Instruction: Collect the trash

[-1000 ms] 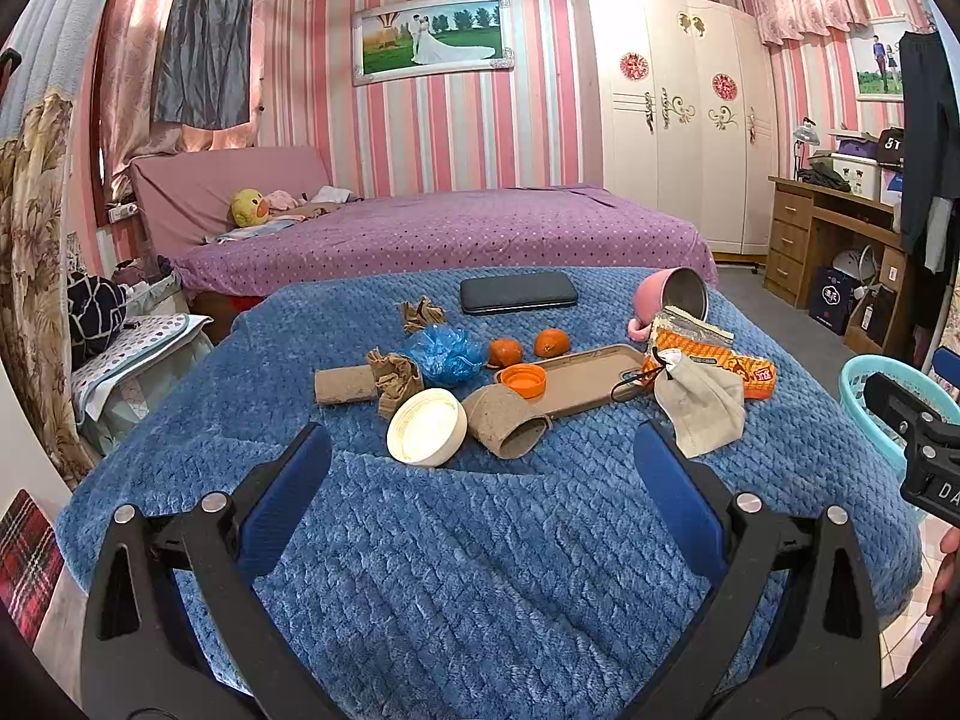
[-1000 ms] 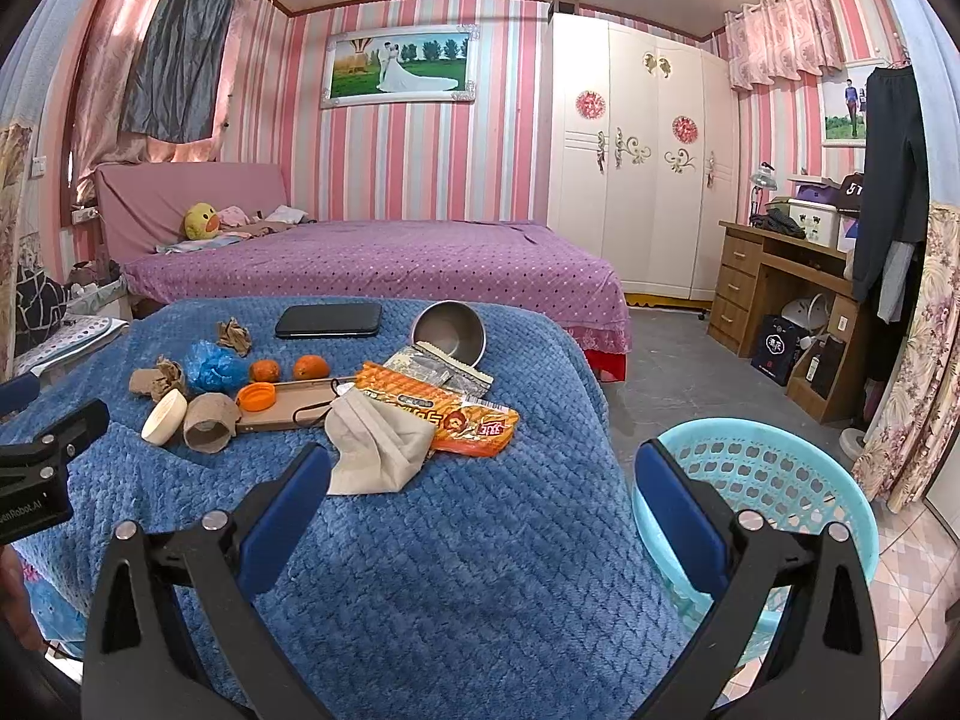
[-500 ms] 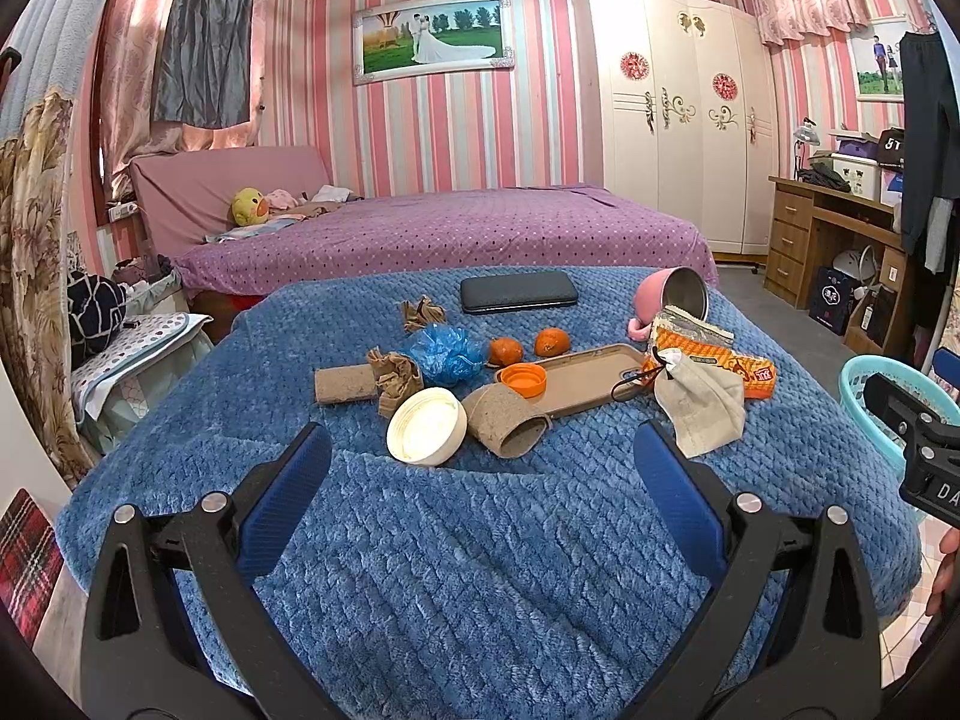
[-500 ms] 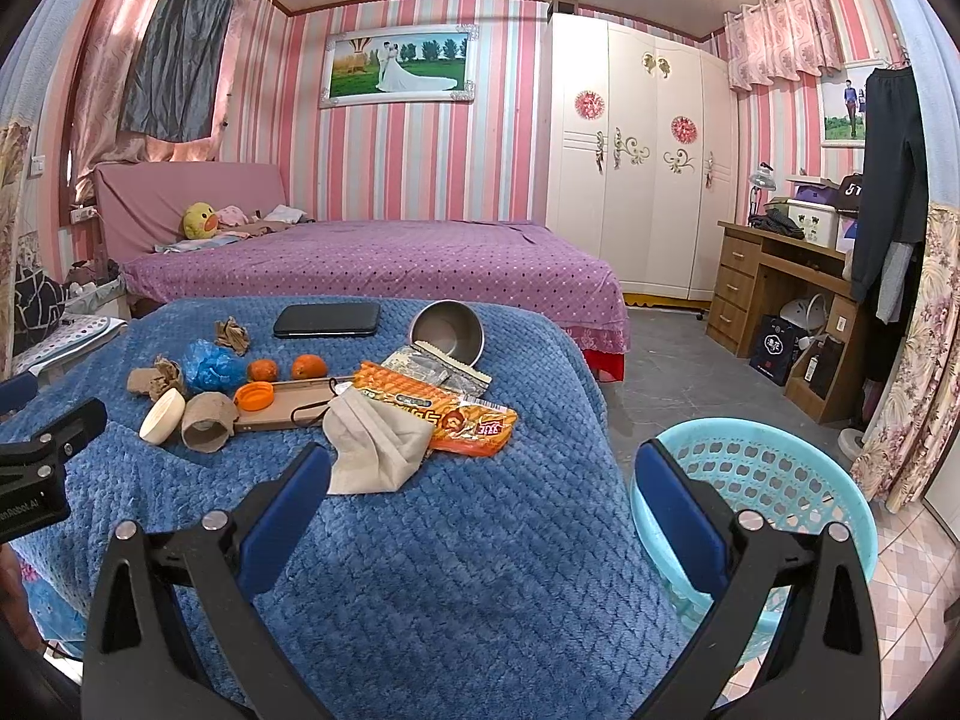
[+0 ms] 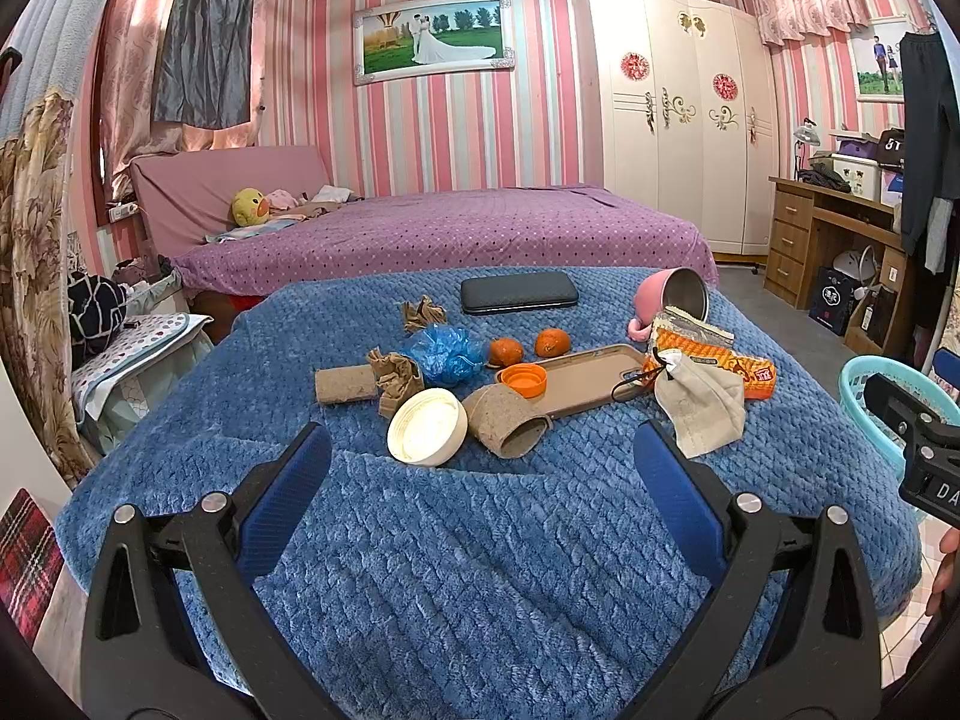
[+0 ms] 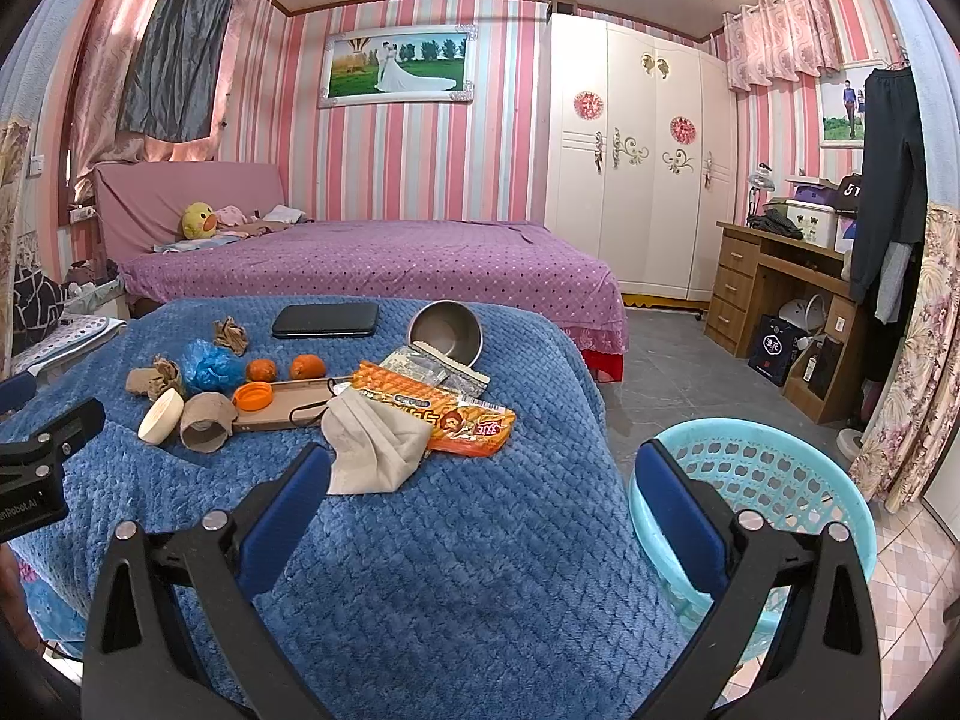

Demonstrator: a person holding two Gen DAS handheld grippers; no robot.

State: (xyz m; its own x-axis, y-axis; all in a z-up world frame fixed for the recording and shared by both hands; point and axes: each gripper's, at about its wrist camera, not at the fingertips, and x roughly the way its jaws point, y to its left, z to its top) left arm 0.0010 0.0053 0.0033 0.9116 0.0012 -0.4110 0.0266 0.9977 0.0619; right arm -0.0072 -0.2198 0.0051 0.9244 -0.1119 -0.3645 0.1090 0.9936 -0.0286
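So both tongs wide and empty, left tongs (image 5: 480, 480) facing trash pile (image 5: 510, 372) ahead on blue bed (image 5: 480, 570), right tongs (image 6: 480, 492) beside basket (image 6: 780, 480)

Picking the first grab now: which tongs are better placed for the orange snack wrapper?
Right. The right tongs face the orange snack wrapper beside the turquoise plastic basket; the left tongs face the cardboard tubes.

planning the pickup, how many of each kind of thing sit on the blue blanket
oranges: 2
cardboard tubes: 2
crumpled brown paper: 2
snack wrappers: 2
lids: 2
blue plastic bag: 1
cloth pouch: 1
phone case: 1
dark flat case: 1
pink cup: 1
total: 15
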